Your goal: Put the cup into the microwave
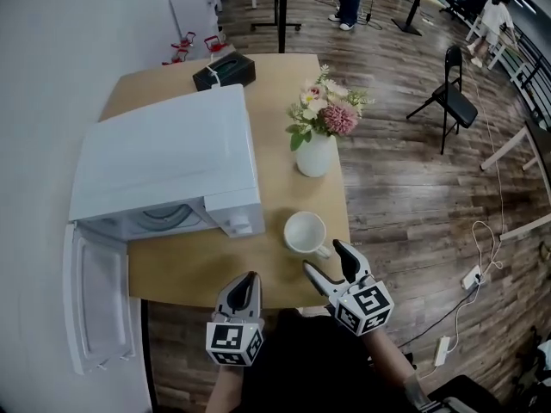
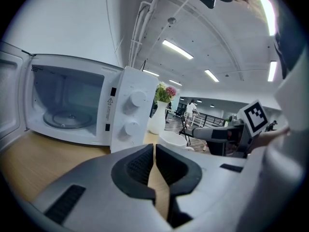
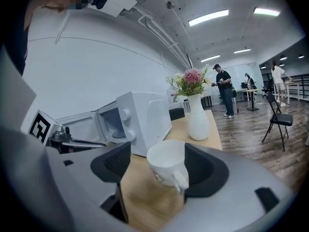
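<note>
Cup [image 3: 166, 166] stands on the worktop [image 3: 145, 197] between my parted right fingers [image 3: 206, 172], handle toward me; my left fingers [image 2: 137, 166] are together.

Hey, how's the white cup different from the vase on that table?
The cup is low and wide-mouthed with a side handle; the vase is taller, narrows at the neck and has no handle. The cup looks empty; the vase holds flowers. The cup stands near the front edge of the table, just ahead of the open fingers of the right gripper; the vase stands farther back. Both are white and upright.
</note>
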`<state>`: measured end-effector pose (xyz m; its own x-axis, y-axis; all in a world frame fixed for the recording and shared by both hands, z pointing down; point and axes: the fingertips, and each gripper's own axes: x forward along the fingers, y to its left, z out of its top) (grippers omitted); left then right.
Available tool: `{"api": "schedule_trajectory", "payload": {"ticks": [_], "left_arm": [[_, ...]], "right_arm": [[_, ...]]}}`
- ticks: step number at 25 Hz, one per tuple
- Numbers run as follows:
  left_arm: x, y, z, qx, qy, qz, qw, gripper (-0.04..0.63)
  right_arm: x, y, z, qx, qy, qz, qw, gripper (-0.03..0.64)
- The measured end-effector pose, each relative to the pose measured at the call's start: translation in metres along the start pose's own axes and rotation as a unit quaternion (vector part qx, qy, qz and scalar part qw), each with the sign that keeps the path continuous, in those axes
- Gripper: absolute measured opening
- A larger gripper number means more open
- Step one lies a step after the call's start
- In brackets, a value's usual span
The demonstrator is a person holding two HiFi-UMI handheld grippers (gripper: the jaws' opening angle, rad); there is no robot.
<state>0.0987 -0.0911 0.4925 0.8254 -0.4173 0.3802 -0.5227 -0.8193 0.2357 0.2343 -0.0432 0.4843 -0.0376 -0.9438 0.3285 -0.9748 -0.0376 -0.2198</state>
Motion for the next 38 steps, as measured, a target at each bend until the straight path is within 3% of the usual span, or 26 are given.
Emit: {"api": "schedule_trajectory", "payload": {"ticks": [8,13,21,31,38], "left_arm": [[0.026,-0.006,-0.006,-0.008,0.012,-0.013,0.9998,0.017],[0.033,-0.008,-0.009,-0.001,0.018,-0.021,0.9996,0.017],[0.032,0.010,-0.009,-0.005,0.007,0.005,1.0000,0.017],[0.035,0.034,-0.014,-0.014,0.000,0.025,0.9996,0.017],[0.035,0.037,-0.018,-0.019,-0.002,0.031,0.9993,0.017]], "right_arm": [[0.019,-0.024,-0.012,-0.025,0.006,0.017,1.000,0.441],[0.040,-0.028,-0.026,-0.032,0.013,0.054,0.998,0.509],[0.064,-0.025,-0.035,-0.097,-0.002,0.104,0.990,0.517],[0.088,-0.017,-0.030,-0.114,-0.047,0.131,0.984,0.517],[0.098,-0.009,-0.030,-0.115,-0.038,0.145,0.982,0.515]]}}
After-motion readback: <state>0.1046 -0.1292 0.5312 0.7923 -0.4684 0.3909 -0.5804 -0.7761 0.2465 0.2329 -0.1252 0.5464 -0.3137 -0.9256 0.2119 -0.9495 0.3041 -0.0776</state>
